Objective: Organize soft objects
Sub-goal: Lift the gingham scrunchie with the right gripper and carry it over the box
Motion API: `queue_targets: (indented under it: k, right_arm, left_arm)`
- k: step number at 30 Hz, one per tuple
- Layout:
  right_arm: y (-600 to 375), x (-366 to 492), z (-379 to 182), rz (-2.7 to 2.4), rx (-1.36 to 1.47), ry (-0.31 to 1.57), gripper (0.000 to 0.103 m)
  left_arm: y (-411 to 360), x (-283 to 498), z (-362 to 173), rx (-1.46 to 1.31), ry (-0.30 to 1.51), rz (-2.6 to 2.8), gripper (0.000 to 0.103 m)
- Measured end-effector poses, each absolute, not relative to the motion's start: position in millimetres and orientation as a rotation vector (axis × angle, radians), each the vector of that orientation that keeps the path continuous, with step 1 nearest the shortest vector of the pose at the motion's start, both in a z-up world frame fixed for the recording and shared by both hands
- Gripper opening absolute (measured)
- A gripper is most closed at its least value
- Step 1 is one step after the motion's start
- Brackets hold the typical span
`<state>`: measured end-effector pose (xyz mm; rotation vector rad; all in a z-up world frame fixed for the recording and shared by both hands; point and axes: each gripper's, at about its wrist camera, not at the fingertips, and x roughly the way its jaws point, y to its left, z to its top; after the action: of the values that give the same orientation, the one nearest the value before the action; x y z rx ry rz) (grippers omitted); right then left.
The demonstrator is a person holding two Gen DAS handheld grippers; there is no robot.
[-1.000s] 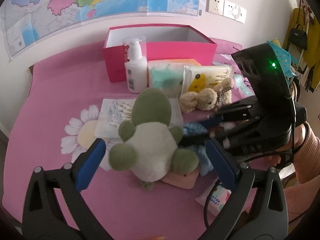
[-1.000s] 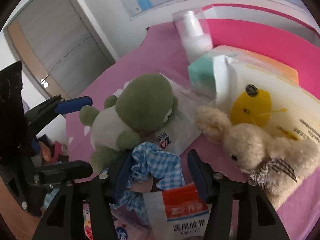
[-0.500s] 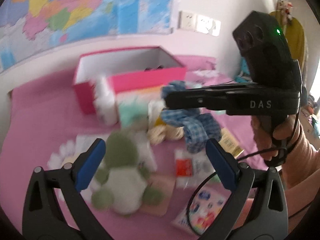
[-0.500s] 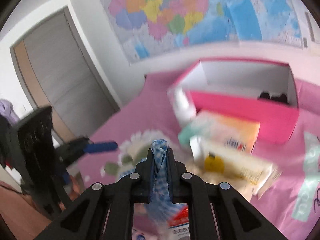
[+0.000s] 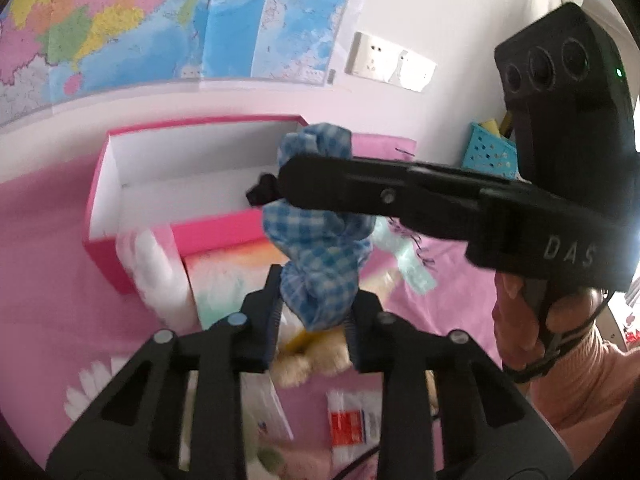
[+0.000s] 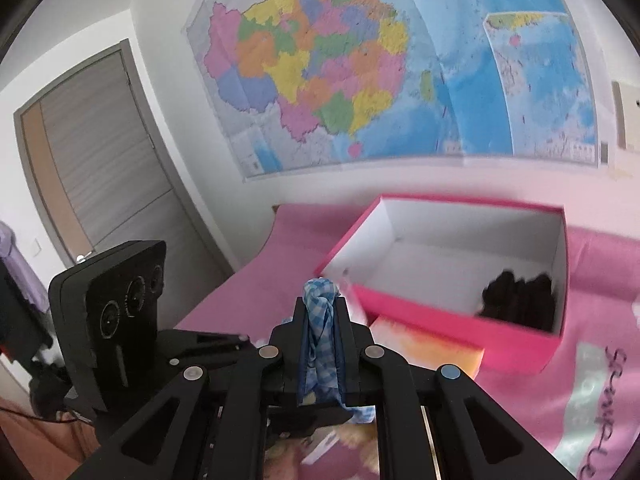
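A blue checked cloth scrunchie (image 5: 320,248) hangs in the air above the pink table, in front of the open pink box (image 5: 136,240). My right gripper (image 5: 290,188) comes in from the right, held by a hand (image 5: 532,320), and is shut on the scrunchie's upper part. My left gripper (image 5: 314,284) is closing from below, and its pads press on the scrunchie's lower end. In the right wrist view the scrunchie (image 6: 320,340) is pinched between the jaws of the right gripper (image 6: 322,304), with the box (image 6: 440,320) just beyond.
A dark fluffy thing (image 6: 520,300) lies in the box's right corner. Below the grippers are a beige plush rabbit (image 5: 312,364), tissue packs (image 5: 224,276), a white bottle (image 5: 152,264) and a bandage packet (image 5: 352,420). A map covers the wall behind.
The right gripper shut on the checked scrunchie and lifted it off the table toward the box. The left gripper rose away from the green plush and its wide jaws closed on the scrunchie's lower end.
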<state>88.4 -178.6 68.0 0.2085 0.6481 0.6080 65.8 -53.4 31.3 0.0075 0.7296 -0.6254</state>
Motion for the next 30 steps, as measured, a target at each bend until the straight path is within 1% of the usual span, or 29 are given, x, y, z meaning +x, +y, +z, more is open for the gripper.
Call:
queue_targets:
  k: [2,11,18,27,28,30]
  right_arm:
    - [-181.3,97.9,70.5,0.591,0.205,0.64,0.01]
    - [-190.5,150.5,63.7,0.537,0.232,0.653,0.011]
    - [-196.0,180.5,55.7,0.493,0.244,0.68,0.013]
    - [-200.0,218.7,35.7,0.412,0.263,0.744,0.018]
    - [-200.3,222.2,32.7,0.397,0.26,0.752,0.018]
    - [-200.1,227.9,27.8,0.378,0.25,0.769,0.024]
  left_arm:
    - [-55.7,74.6,36.2,0.015,0.721,-0.611,0.025]
    - [-69.6,120.3,43.1,0.053,0.73,-0.539,0.019]
    - [-74.5,151.9,40.1,0.061,0.76,-0.485,0.019]
    - [-78.6,191.1,30.9,0.09,0.841,-0.382,0.019]
    - [-78.3,193.0,29.7,0.092,0.846,-0.371,0.021]
    - [-75.5,196.2,27.0,0.088,0.856,-0.343,0.026]
